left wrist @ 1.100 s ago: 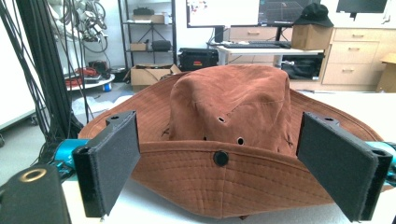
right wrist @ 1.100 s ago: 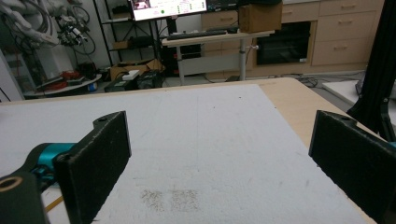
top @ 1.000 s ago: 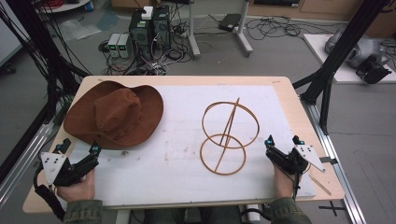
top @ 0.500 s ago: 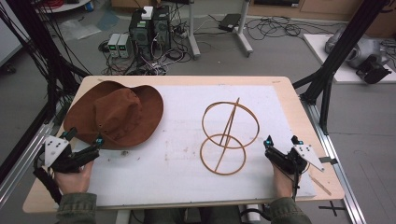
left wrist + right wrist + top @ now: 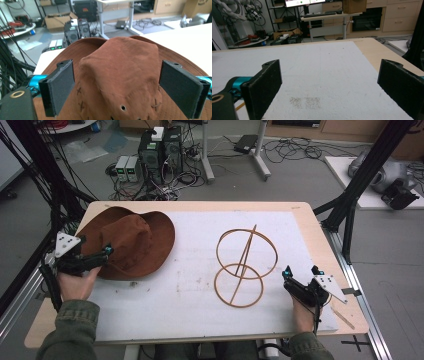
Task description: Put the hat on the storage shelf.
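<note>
The left claw [image 5: 102,254] is spread wide, its two black pads straddling the crown of the brown suede hat [image 5: 120,75] without touching it; from the left gripper view the jaws stand either side of the crown, just above the near brim. That stance looks like the set-up for a pinch on the crown, the firmest part to lift a soft hat by. The hat [image 5: 130,242] lies brim-down at the left of the counter [image 5: 300,210], partly on the white mat [image 5: 190,285] and partly on bare wood.

The right claw [image 5: 300,275] is also spread, holding nothing, and rests low at the right edge of the mat, apart from the wooden ring stand [image 5: 245,265], two hoops joined by a slanting rod, which stands mid-counter. It probably waits there, clear of the stand, which seems meant to take the hat.

The mat [image 5: 319,75] is rough and white, with a faint grey smudge. Beyond the counter lie a grey floor, tangled cables, computer boxes [image 5: 160,145] and desk legs; black frame struts flank both sides.
</note>
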